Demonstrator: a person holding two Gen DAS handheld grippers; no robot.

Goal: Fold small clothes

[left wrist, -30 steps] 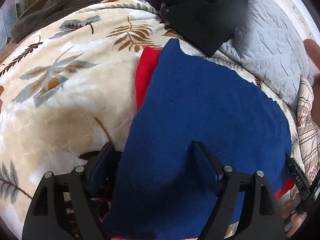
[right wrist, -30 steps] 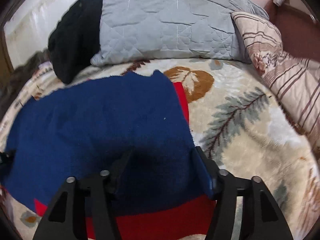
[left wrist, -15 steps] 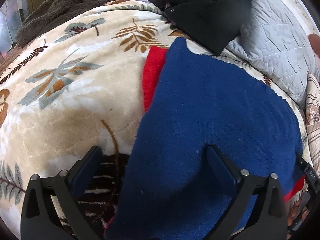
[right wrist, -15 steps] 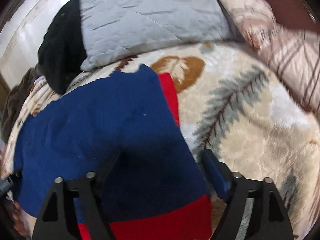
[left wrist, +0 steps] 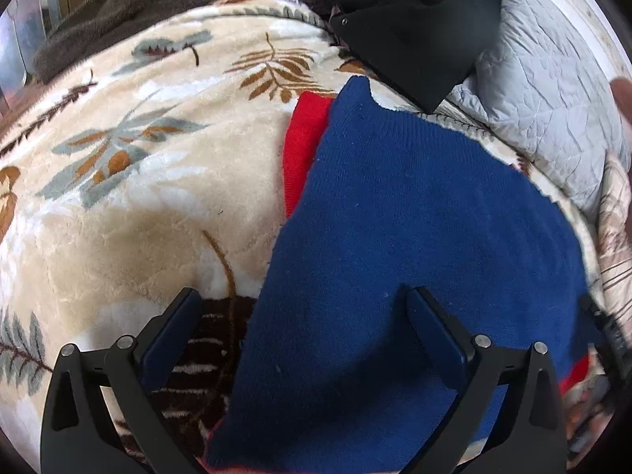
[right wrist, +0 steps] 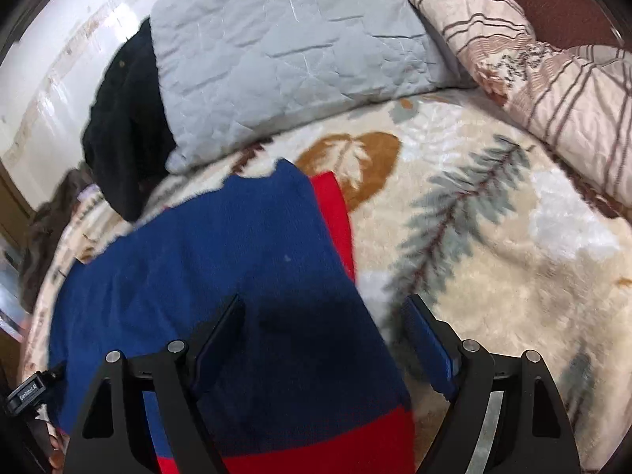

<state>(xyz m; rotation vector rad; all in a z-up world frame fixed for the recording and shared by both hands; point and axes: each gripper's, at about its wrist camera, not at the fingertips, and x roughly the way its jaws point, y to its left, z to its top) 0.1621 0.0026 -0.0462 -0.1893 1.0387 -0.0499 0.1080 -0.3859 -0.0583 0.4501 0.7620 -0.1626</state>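
A small blue knit garment with red trim point(left wrist: 414, 217) point(right wrist: 221, 260) lies flat on a cream leaf-patterned blanket point(left wrist: 138, 181) point(right wrist: 493, 260). My left gripper point(left wrist: 302, 304) hovers open over the garment's left edge, one finger above the blanket and the other above the blue cloth. My right gripper point(right wrist: 322, 310) straddles the garment's right edge near its red hem; its jaws are closing, with the cloth edge between them and no pad pressing on it. At the left edge of the right wrist view the left gripper's body point(right wrist: 27, 391) shows.
A grey quilted pillow point(right wrist: 292, 47) point(left wrist: 553, 91) and a black garment point(left wrist: 407, 23) point(right wrist: 122, 130) lie beyond the blue one. A striped cushion point(right wrist: 553, 79) sits at the right. A dark brown fleece point(left wrist: 138, 4) lies at the far left.
My left jaws spread wider over the garment's left edge. The right gripper shifted and rolled, its jaws widening and then narrowing over the right edge.
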